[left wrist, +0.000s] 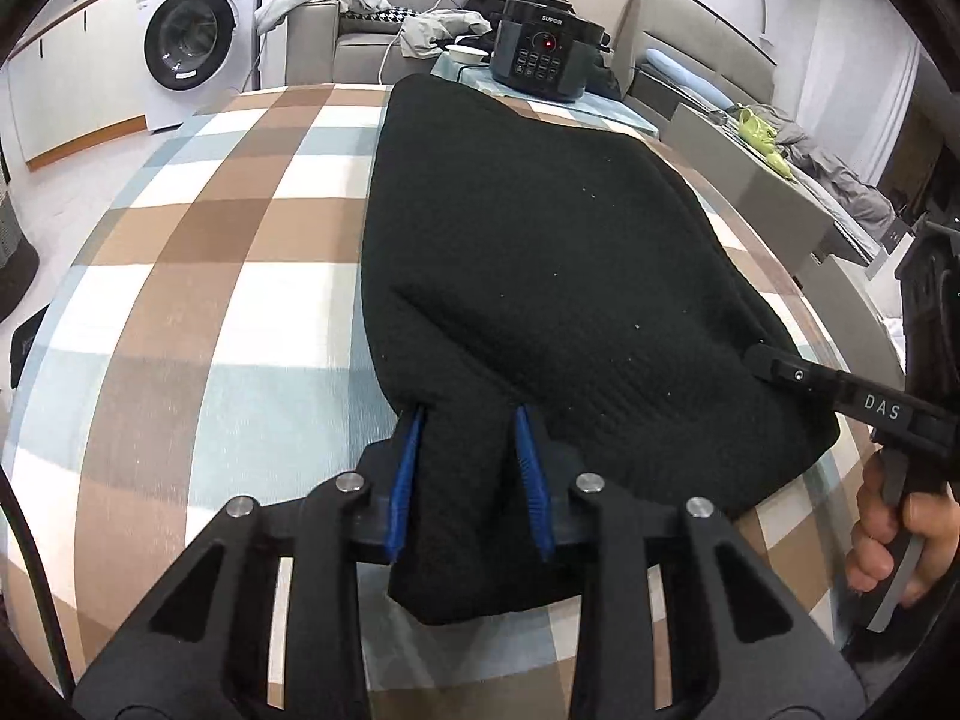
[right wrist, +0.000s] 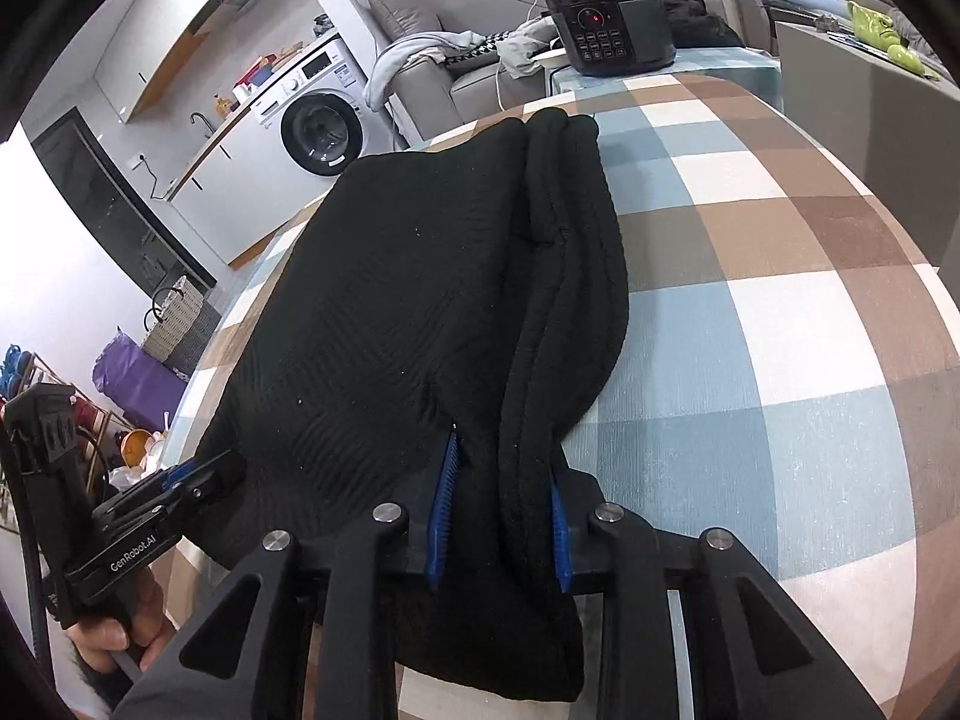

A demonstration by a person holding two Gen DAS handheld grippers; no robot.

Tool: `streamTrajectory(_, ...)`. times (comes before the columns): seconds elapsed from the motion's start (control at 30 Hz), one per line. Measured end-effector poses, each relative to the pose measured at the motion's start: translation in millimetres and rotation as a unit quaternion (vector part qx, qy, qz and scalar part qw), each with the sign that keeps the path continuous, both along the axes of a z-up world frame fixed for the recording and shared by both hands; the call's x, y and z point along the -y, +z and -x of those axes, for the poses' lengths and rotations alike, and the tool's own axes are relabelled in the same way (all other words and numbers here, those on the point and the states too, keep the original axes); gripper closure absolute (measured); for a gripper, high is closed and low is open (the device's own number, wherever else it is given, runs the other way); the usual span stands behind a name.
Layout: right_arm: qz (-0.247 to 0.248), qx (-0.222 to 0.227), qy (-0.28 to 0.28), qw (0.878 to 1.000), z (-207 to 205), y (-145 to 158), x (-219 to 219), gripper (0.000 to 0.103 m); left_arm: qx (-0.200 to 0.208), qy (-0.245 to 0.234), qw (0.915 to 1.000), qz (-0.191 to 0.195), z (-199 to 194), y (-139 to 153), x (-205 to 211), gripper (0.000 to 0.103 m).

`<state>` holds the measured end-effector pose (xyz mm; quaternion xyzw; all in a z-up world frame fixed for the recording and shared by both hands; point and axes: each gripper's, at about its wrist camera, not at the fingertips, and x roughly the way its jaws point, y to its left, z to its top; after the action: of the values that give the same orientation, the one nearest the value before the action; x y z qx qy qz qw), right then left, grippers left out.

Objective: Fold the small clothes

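Left wrist view: the left gripper (left wrist: 468, 420) is seen clamped on the near edge of a black knitted garment (left wrist: 540, 252), with a bunched fold of the fabric pressed between its two blue pads (left wrist: 407, 474). The garment is spread lengthwise across a table covered by a checked cloth (left wrist: 198, 276) in brown, blue and white; it reaches from the near edge of the table almost to the far edge. At the right border of this view, the right gripper (left wrist: 759, 354) is seen resting on the garment's right side, held by a hand (left wrist: 888, 546).

In the right wrist view, the right gripper (right wrist: 501, 468) is likewise closed on the garment (right wrist: 390, 300), with rolled layers of fabric held between its blue pads (right wrist: 443, 504). The left gripper (right wrist: 225, 468) is seen at the garment's left near corner. A black electric cooker (right wrist: 612, 24) stands beyond the far edge of the table.
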<state>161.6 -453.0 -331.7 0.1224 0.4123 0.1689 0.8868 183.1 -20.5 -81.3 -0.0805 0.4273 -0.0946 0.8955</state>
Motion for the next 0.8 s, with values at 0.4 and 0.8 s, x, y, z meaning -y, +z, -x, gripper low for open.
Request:
streamTrajectory(0.4,0.042,0.104,0.040,0.993,63,36,15,0.000,0.110,0.037,0.9930,-0.022,56,35,-21,0.015)
streamTrajectory(0.8,0.053,0.216,0.092,0.971,87,55,7,0.000,0.190,0.039,0.9799,-0.047,91,47,-17,0.001)
